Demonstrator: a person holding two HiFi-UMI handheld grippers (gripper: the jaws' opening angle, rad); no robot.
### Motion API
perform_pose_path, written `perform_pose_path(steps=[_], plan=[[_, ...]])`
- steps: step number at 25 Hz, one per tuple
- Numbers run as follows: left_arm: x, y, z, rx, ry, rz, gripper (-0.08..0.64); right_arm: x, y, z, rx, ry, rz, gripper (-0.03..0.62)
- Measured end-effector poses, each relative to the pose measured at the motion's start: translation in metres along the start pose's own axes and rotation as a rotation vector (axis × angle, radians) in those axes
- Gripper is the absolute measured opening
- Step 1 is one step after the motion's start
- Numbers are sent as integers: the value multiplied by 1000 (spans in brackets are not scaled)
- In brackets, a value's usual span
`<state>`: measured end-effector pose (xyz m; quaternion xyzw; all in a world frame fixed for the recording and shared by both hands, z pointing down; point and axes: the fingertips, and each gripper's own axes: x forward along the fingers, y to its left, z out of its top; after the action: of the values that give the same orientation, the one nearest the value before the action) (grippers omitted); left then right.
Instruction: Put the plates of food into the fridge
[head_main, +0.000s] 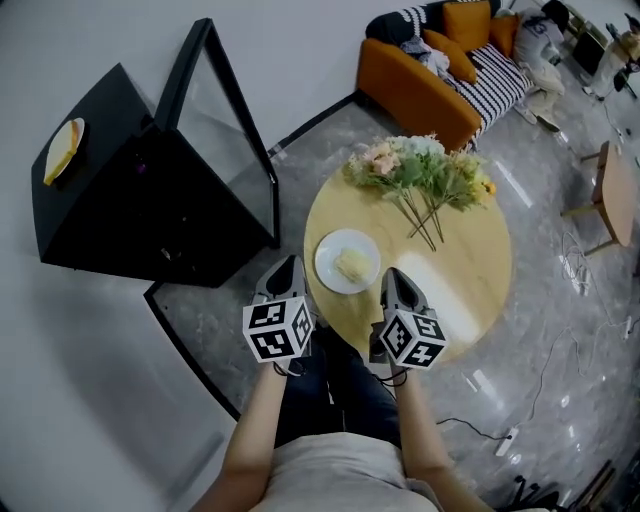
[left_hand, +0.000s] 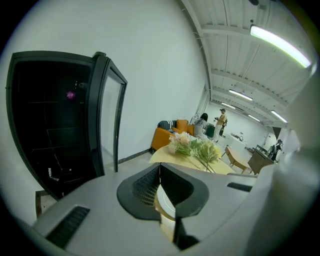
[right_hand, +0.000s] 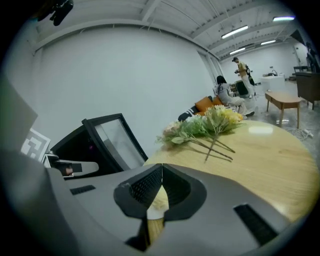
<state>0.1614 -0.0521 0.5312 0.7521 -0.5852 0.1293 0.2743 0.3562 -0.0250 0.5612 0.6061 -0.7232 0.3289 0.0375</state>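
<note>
A white plate with a yellow piece of food lies on the round wooden table, near its front edge. Both grippers hover just short of that edge, one on each side of the plate. My left gripper is shut and empty, its tips meeting in the left gripper view. My right gripper is shut and empty too. The black fridge stands to the left with its glass door swung open. A second plate of yellow food rests on the fridge top.
A bunch of flowers lies across the back of the table. An orange sofa stands behind it, and a small wooden table at the right. Cables run over the grey floor at the right. People are at the far end of the room.
</note>
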Motion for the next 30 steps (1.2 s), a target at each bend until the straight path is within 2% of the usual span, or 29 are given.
perform_pose_path(steps=[5, 9, 12, 16, 20, 22, 24, 26, 30], plan=[[21, -4, -31, -45, 145, -76, 8, 8, -16, -26, 83, 86, -46, 14], [40, -7, -49, -21, 233, -108, 9, 15, -24, -41, 194, 133, -62, 14], [52, -11, -62, -40, 305, -145, 9, 19, -30, -52, 262, 170, -68, 14], [61, -7, -78, -57, 392, -153, 9, 21, -34, -64, 290, 226, -72, 14], [69, -2, -86, -77, 450, -164, 11, 26, -31, -69, 313, 272, -41, 15], [72, 0, -90, -79, 479, -172, 43, 29, -29, -72, 319, 301, -22, 17], [75, 1, -93, -90, 506, -185, 84, 30, -26, -76, 331, 328, -2, 40], [77, 1, -93, -103, 524, -199, 84, 31, -25, -79, 349, 349, 12, 73], [82, 1, -97, -102, 562, -219, 86, 33, -24, -87, 381, 378, 22, 83]])
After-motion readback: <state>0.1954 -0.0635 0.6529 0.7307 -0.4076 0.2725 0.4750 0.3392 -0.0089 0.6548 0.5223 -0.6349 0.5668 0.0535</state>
